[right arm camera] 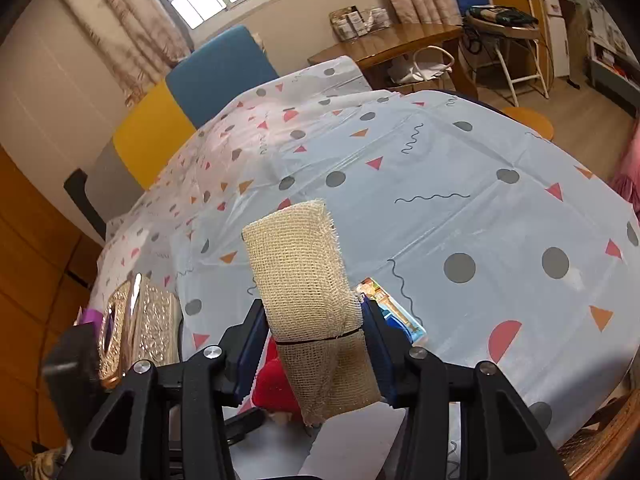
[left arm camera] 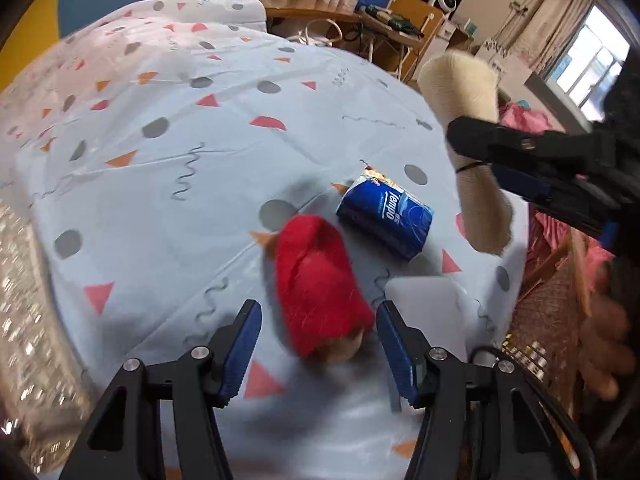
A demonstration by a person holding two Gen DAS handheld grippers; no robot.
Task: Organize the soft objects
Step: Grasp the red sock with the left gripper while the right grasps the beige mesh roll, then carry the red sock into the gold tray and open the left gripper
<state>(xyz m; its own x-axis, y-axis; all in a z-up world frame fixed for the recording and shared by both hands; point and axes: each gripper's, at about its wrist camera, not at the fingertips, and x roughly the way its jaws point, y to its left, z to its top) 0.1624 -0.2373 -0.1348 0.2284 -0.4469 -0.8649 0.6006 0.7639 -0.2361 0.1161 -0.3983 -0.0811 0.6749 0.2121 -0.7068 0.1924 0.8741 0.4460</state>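
Left wrist view shows the whole red soft toy (left arm camera: 322,288) lying on the patterned tablecloth (left arm camera: 168,184), between the parted jaws of the left gripper (left arm camera: 318,350), whose pads do not touch it. Just beyond the toy lies a blue Tempo tissue pack (left arm camera: 385,216). To the toy's right, the right gripper (right arm camera: 316,344) is clamped on a beige gauze roll (left arm camera: 464,112) held above the cloth. Right wrist view shows the gauze roll's weave and black band, which hide most of the toy, and alone shows a gold ornate box (right arm camera: 138,324) left of the toy.
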